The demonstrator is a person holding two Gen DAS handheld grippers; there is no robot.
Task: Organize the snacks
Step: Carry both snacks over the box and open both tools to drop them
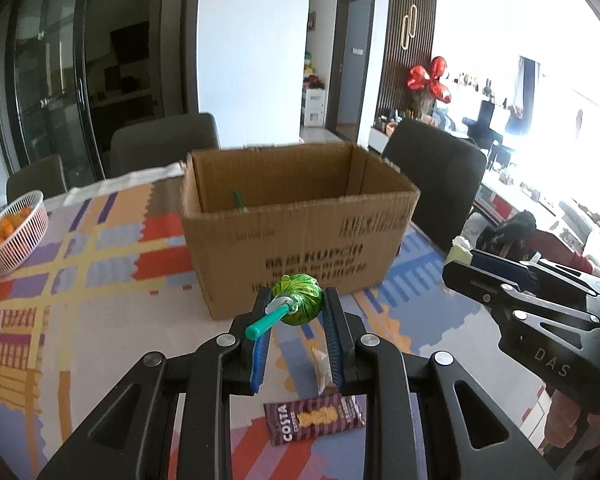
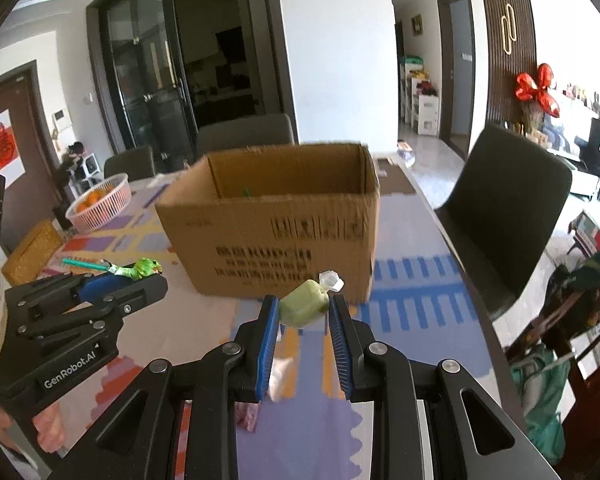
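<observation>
The left gripper (image 1: 297, 309) was closed on a round lollipop in crinkled green foil (image 1: 298, 298), its blue-ribbed fingers (image 1: 334, 322) pinching the head from both sides while the teal plastic stick (image 1: 265, 323) pointed back and to the left, towards the camera. The right gripper (image 2: 304, 312) was likewise closed on a pale green wrapped candy with a twisted clear end (image 2: 305, 306), the twist sticking up past the right finger. Both were held above the near part of the patchwork-patterned tablecloth (image 1: 100, 320), side by side, the right gripper just to the right of the left. Straight ahead of both stood the open brown cardboard box with black printing (image 1: 300, 236), towards the far edge of the table, its open top above the level of the held sweets in both views; a green stick-like thing (image 1: 239, 199) showed inside against its back wall. The box lay forward and upward from each gripper, at much the same reach for either, so the coming move probably called for lifting over the near wall before letting go. Under the left gripper, near the table's near edge, lay a maroon striped Costa snack packet (image 1: 314, 420) and a small clear-wrapped pale sweet (image 1: 323, 368). A pink plastic basket of oranges (image 1: 16, 232) sat by the left edge.
</observation>
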